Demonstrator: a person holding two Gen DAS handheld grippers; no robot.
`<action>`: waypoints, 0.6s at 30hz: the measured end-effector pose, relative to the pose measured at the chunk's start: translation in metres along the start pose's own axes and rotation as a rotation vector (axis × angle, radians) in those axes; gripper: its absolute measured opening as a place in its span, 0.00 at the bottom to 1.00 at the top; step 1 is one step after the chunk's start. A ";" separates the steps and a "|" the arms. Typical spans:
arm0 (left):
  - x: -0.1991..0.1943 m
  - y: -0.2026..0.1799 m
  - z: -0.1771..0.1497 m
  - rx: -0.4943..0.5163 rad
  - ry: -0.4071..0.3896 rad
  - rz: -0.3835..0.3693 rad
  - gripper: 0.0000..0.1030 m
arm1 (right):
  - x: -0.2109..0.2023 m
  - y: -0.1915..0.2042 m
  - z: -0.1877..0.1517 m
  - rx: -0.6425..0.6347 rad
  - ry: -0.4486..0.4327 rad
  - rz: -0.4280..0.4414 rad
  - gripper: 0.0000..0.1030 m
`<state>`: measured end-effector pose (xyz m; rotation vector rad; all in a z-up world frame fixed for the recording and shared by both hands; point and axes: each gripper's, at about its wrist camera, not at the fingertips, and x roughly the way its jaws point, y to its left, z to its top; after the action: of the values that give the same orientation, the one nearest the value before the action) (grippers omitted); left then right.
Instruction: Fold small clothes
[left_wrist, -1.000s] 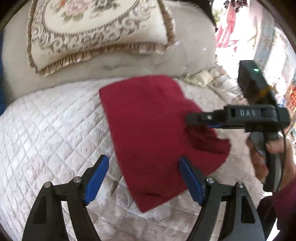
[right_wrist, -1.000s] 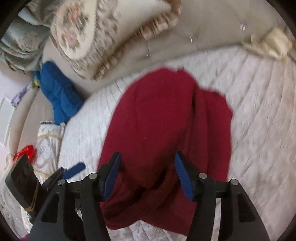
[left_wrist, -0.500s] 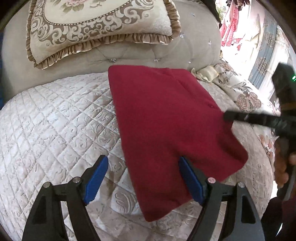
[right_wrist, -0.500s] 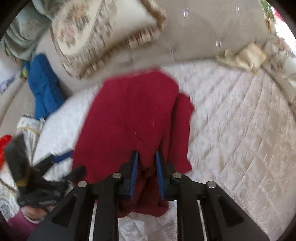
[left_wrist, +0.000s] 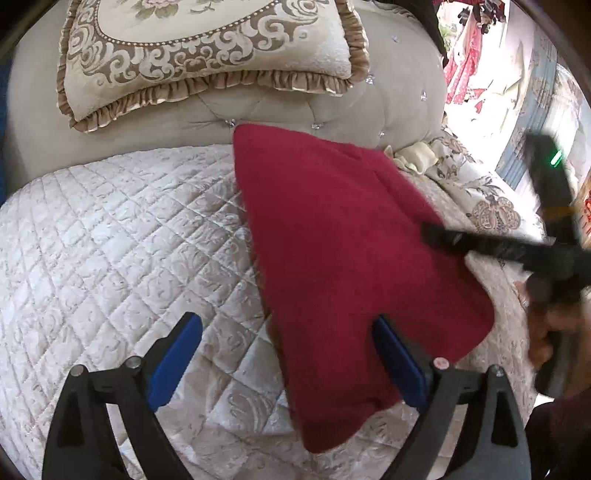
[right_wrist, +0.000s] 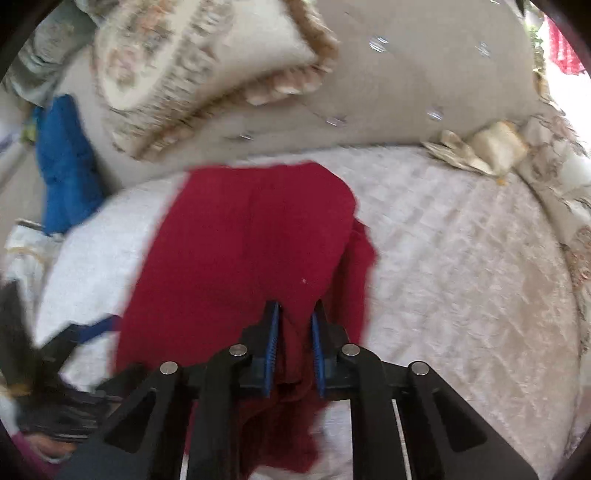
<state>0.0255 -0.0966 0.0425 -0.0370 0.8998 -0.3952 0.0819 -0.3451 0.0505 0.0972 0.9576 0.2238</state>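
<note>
A dark red knitted garment (left_wrist: 332, 236) lies spread on the quilted cream sofa seat (left_wrist: 110, 236), also seen as the red garment (right_wrist: 240, 251) in the right wrist view. My right gripper (right_wrist: 293, 325) is shut on a bunched fold at the garment's near edge, red cloth pinched between its blue pads. The right gripper (left_wrist: 439, 236) shows blurred at the cloth's right side in the left wrist view. My left gripper (left_wrist: 288, 354) hovers over the garment's near left edge, its jaws opening wider; the edge lies between the fingers but the pads do not press it.
An ornate cream and brown cushion (left_wrist: 207, 55) leans on the tufted beige sofa back (left_wrist: 388, 103). A blue cloth (right_wrist: 62, 162) sits at the far left. A small cream crumpled cloth (right_wrist: 480, 151) lies at the seat's back right. A hand (left_wrist: 546, 328) grips the right tool.
The right gripper closed onto a fold of the red garment and pulled it flatter. The left gripper's jaws spread wider; the garment now lies smoother and longer.
</note>
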 end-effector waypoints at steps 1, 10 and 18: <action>0.001 -0.002 0.000 0.004 0.005 0.008 0.93 | 0.009 -0.004 -0.006 0.010 0.008 -0.004 0.00; -0.005 0.000 0.005 -0.012 -0.011 0.045 0.93 | -0.026 0.014 -0.002 -0.005 -0.168 0.038 0.06; -0.001 0.001 0.009 -0.017 -0.010 0.059 0.93 | -0.016 0.041 -0.005 -0.106 -0.178 0.063 0.06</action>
<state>0.0319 -0.0964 0.0484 -0.0280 0.8924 -0.3318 0.0632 -0.3087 0.0678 0.0490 0.7642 0.3188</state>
